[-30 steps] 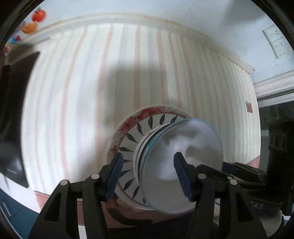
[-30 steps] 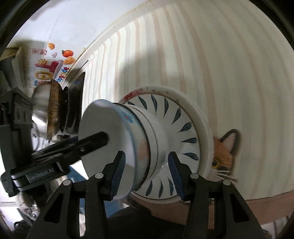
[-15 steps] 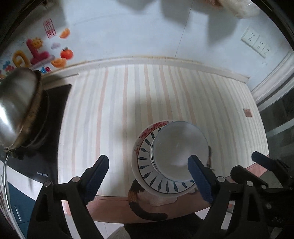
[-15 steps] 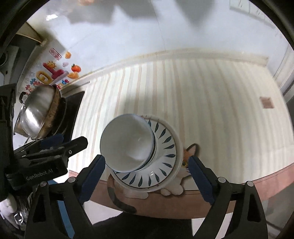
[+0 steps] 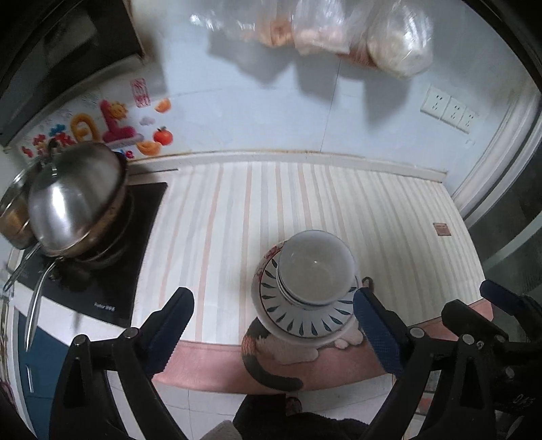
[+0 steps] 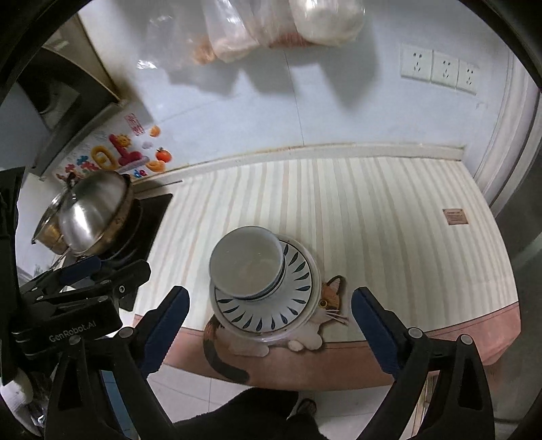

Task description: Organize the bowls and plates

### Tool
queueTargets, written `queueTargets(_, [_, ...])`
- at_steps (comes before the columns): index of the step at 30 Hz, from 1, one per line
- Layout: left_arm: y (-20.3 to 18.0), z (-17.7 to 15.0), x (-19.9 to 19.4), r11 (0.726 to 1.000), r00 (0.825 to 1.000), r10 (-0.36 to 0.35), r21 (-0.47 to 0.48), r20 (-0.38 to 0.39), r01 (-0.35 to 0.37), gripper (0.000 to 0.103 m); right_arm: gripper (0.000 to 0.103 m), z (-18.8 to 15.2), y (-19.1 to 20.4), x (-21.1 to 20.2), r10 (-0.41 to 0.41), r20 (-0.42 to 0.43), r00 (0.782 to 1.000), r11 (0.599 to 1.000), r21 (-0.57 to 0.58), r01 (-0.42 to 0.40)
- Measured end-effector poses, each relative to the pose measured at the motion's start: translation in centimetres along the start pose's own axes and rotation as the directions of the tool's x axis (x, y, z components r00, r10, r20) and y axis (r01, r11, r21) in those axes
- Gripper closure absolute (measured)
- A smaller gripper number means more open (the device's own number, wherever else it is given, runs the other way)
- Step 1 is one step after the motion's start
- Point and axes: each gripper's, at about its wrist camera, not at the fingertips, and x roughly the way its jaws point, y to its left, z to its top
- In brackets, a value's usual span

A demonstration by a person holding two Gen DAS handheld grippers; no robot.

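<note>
A white bowl (image 5: 315, 267) sits upright on top of a stack of dishes: it nests in at least one more bowl, and these rest on a plate (image 5: 305, 321) with dark blue leaf marks around its rim. Under that plate the edge of another plate (image 5: 267, 257) with a red flower pattern shows at the upper left in the left wrist view. The stack stands near the front edge of the desk (image 5: 237, 210), on a striped mat (image 6: 372, 220) with a pink border and a cat picture (image 6: 325, 304) that peeks out from beneath the plates.

The left gripper (image 5: 274, 325) hangs above the front of the desk with its blue-padded fingers (image 5: 169, 321) spread wide and holding nothing; the stack appears between them but apart from both. The right gripper (image 6: 267, 325) is likewise spread wide and empty, its fingers (image 6: 372, 325) on either side of the stack in the view without touching it. Each gripper shows at the edge of the other's view.

To the left, a steel pot (image 5: 71, 203) sits tilted on a black stove top (image 5: 135, 243). On the wall behind are colourful stickers (image 5: 111, 125), three white sockets (image 6: 440, 67) and hanging plastic bags (image 5: 338, 30).
</note>
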Motion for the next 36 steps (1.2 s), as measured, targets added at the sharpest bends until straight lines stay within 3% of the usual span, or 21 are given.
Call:
queueTargets(10, [-1.8, -5.9, -10.1, 0.998, 0.989, 0.061, -0.012, 0.138, -0.060, 0.007, 0.004, -5.5, 1.6, -11.4, -0.014, 0.139, 0.990, 0.998, -0.064, 0.023])
queueTargets(17, [-1.8, -9.2, -15.2, 0.997, 0.978, 0.074, -0.012, 0.196, -0.073, 0.007, 0.003, -9.2, 3.1, -16.6, -0.031, 0.196, 0.980, 0.996, -0.081, 0.048])
queueTargets(25, [-0.9, -11.6, -17.5, 0.997, 0.971, 0.079, -0.010, 0.225, -0.079, 0.007, 0.003, -12.7, 4.9, -19.9, -0.053, 0.248, 0.967, 0.995, -0.068, 0.072])
queueTargets(36, [0.3, -12.7, -18.2, 0.996, 0.969, 0.085, -0.008, 0.233, -0.085, 0.007, 0.003, -14.0, 6.8, -21.2, -0.093, 0.278, 0.956, 0.991, -0.071, 0.117])
